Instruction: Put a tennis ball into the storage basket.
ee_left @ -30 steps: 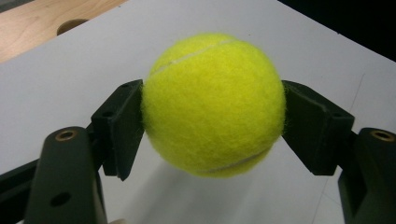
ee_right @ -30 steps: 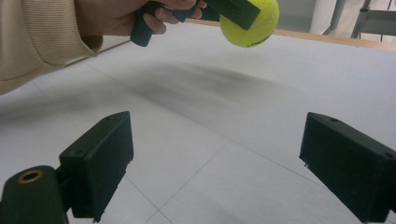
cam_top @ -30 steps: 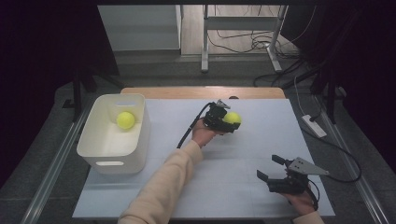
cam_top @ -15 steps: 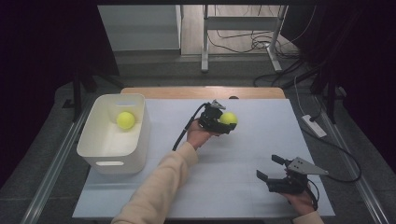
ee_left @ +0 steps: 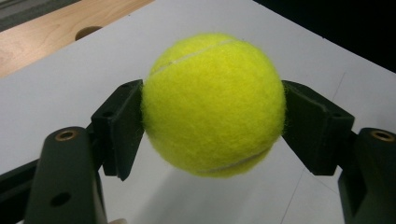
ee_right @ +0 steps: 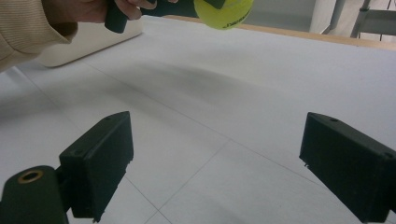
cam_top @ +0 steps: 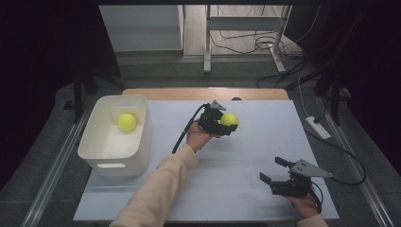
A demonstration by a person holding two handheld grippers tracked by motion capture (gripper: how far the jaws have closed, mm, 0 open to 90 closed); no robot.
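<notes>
The left hand-held gripper [cam_top: 226, 124] has drifted a bit left and up off the white surface [cam_top: 246, 165] since a second ago, jaws clamped on the fuzzy yellow-green tennis ball [ee_left: 214, 103], which hangs just above the sheet. The right hand-held gripper [cam_top: 275, 170] sits wide open and empty near the front edge. Second yellow ball [cam_top: 127, 121] lies in the white plastic bin [cam_top: 113, 156].

Lab: floor cables [cam_top: 246, 45], table [cam_top: 265, 142]

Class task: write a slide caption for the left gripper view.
Left gripper clamps a yellow tennis ball above the white table.
</notes>
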